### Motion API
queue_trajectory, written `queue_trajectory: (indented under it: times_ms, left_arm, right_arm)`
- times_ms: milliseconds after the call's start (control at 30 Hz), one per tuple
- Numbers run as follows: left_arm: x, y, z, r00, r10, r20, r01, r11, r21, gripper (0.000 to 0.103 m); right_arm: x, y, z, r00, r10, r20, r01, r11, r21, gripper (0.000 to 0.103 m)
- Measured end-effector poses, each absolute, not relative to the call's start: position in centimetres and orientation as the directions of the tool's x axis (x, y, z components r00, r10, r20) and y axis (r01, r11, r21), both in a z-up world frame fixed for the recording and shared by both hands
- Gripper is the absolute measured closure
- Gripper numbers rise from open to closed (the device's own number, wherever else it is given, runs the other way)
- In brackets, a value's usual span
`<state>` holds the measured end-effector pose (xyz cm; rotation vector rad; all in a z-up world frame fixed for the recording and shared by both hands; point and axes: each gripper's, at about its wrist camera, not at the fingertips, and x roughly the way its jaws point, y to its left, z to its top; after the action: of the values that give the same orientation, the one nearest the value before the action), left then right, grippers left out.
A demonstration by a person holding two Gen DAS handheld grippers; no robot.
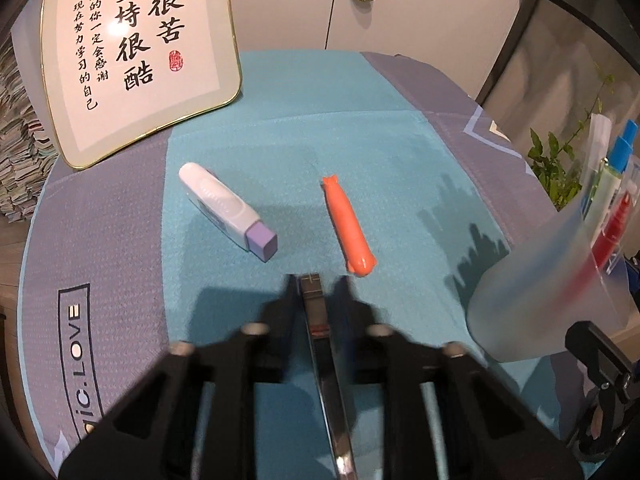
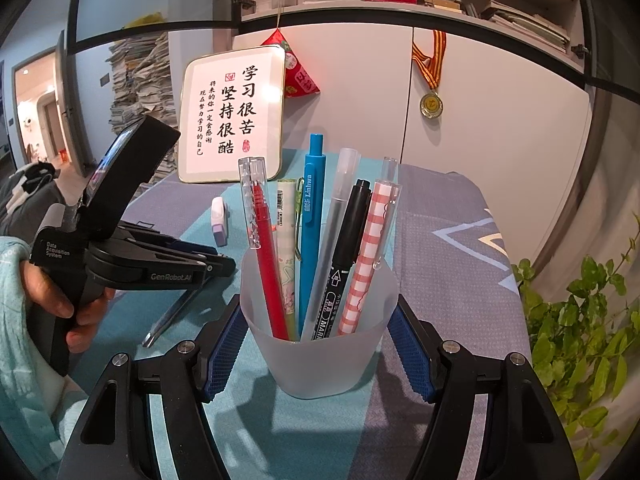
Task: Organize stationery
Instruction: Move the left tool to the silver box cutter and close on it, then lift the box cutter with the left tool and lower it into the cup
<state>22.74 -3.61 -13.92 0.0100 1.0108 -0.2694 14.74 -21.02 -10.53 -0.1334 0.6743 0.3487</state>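
Note:
My left gripper point(image 1: 316, 285) is shut on a slim silver metal strip point(image 1: 326, 364) that runs back between its fingers and lies low over the teal mat point(image 1: 320, 120). Ahead of it on the mat lie an orange sausage-shaped piece point(image 1: 348, 228) and a white holder with a purple eraser point(image 1: 228, 210). In the right wrist view my right gripper point(image 2: 318, 320) is shut on a frosted cup point(image 2: 320, 364), its blue pads point(image 2: 224, 354) against the walls. Several pens point(image 2: 312, 232) stand upright in the cup. The left gripper point(image 2: 224, 264) and the strip point(image 2: 172, 316) are to the cup's left.
A framed calligraphy board point(image 1: 136, 52) leans at the back left of the table. A medal point(image 2: 431, 104) hangs on the white cupboard behind. A green plant point(image 2: 580, 320) stands off the right edge. Paper stacks point(image 2: 140, 80) rise at the far left. A person's hand point(image 2: 76, 308) holds the left gripper's handle.

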Motion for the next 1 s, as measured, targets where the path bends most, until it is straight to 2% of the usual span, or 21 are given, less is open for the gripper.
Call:
queue_trajectory:
  times_ms: [233,667,867,1000]
  left_arm:
    - [20.8,-2.8,-10.8,0.565,-0.274,-0.778,0.239,0.957,-0.164,0.094]
    - [14.6,-3.5,-0.6,0.71,-0.408,-0.573,0.358,0.911,-0.206,0.094]
    - [12.9,-5.0,3.2,0.728,-0.479,-0.49,0.432,0.876,-0.214,0.094]
    - [12.7,-6.6,4.0,0.719,-0.512,-0.469,0.474,0.856,-0.208,0.094]
  right_arm:
    - [14.7,-21.0,-10.5,0.725,0.272,-0.632,-0.358,0.934,-0.009,0.032]
    - [14.7,-20.9,-10.6,0.729,0.27,-0.629,-0.359,0.933,-0.016,0.032]
    - [14.3,-20.8,-10.8,0.741,0.268,-0.616,-0.361,0.932,-0.029,0.032]
    - [14.2,-20.9,-10.9,0.738,0.267,-0.619,-0.361,0.932,-0.028,0.032]
